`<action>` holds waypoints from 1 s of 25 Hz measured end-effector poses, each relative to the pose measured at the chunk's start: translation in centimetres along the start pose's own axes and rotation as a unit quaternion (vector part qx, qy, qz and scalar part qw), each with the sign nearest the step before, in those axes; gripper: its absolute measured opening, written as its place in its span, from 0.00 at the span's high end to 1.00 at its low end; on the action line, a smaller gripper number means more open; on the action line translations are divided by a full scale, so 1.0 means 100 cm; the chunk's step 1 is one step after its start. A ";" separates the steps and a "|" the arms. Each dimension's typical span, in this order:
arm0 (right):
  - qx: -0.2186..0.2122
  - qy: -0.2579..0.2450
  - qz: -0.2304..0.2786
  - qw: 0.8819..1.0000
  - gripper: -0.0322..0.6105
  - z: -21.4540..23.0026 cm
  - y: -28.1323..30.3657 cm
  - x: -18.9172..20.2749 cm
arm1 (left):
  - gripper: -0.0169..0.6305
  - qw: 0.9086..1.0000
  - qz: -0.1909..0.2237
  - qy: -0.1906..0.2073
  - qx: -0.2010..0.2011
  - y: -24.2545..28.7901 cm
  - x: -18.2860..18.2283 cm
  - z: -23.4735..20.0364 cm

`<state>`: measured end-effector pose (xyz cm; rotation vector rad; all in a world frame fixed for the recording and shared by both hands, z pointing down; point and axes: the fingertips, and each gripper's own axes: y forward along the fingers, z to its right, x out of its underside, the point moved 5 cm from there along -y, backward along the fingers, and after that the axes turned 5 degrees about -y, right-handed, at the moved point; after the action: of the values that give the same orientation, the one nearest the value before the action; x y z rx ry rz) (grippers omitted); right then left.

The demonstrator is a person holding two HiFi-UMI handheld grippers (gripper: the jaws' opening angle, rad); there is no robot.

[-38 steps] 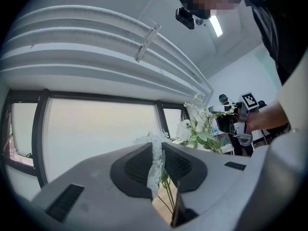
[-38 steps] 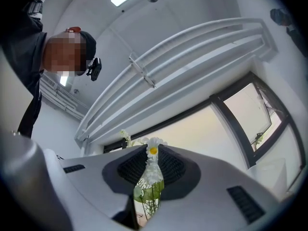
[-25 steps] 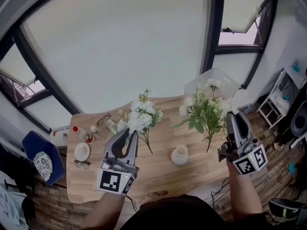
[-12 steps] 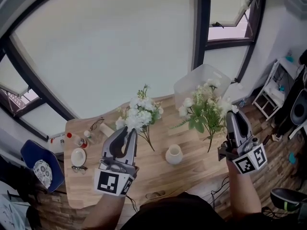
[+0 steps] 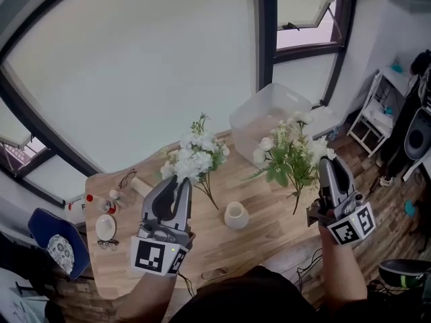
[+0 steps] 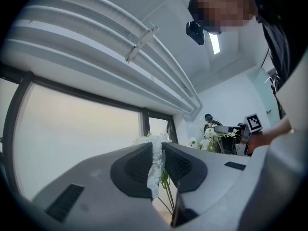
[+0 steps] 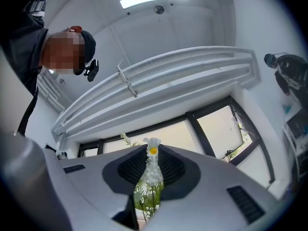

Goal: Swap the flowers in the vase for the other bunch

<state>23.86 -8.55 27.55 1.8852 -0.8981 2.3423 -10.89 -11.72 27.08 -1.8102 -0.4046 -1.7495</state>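
While the wooden table (image 5: 269, 237) lies below, both bunches hang over it: L gripper (image 5: 179, 184) clamped on white-flower bunch (image 5: 192, 160), R gripper (image 5: 327, 163) clamped on leafier bunch (image 5: 289, 155). Small white vase (image 5: 235, 215) stands mid-table, btwn them.

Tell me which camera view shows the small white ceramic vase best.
The head view: the small white ceramic vase stands upright on the wooden table, no flowers in it. The left gripper view and right gripper view show none of it; both aim upward, away from it.
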 end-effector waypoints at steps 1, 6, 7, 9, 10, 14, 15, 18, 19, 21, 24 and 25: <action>0.003 0.000 -0.002 1.000 0.81 0.002 0.000 0.000 | 0.89 1.000 -0.001 -0.001 0.001 0.003 0.001 0.000; 0.018 0.005 -0.001 1.000 0.81 0.035 -0.035 -0.004 | 0.89 1.000 -0.001 -0.006 0.010 0.023 0.011 0.043; 0.020 0.007 -0.003 1.000 0.81 0.039 -0.040 -0.003 | 0.89 1.000 -0.002 -0.008 0.011 0.026 0.013 0.048; 0.025 0.009 -0.007 1.000 0.81 0.042 -0.045 -0.001 | 0.89 1.000 -0.004 -0.011 0.014 0.029 0.016 0.054; 0.027 0.010 -0.008 1.000 0.81 0.042 -0.047 0.000 | 0.89 1.000 -0.003 -0.011 0.017 0.030 0.016 0.057; 0.033 0.009 -0.006 0.999 0.81 0.043 -0.053 0.001 | 0.89 1.000 0.000 -0.009 0.026 0.030 0.020 0.064; 0.034 0.008 -0.006 0.999 0.81 0.041 -0.055 0.003 | 0.89 1.000 0.000 -0.009 0.027 0.028 0.022 0.064; 0.037 0.011 -0.014 0.999 0.81 0.038 -0.059 0.011 | 0.89 1.000 -0.004 -0.011 0.027 0.025 0.028 0.064; 0.037 0.012 -0.018 0.999 0.81 0.039 -0.059 0.014 | 0.89 1.000 -0.005 -0.011 0.028 0.026 0.030 0.064; 0.039 0.015 -0.026 0.999 0.81 0.042 -0.059 0.019 | 0.89 0.999 -0.007 -0.012 0.030 0.029 0.033 0.065; 0.043 0.018 -0.034 0.998 0.81 0.047 -0.063 0.023 | 0.89 0.999 -0.010 -0.014 0.032 0.032 0.039 0.072; 0.043 0.019 -0.035 0.998 0.81 0.048 -0.065 0.024 | 0.89 0.999 -0.012 -0.015 0.033 0.032 0.042 0.074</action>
<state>29.76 -6.03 33.01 1.8620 -0.7254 2.4042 -2.68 -10.60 30.80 -1.7933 -0.4928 -1.7069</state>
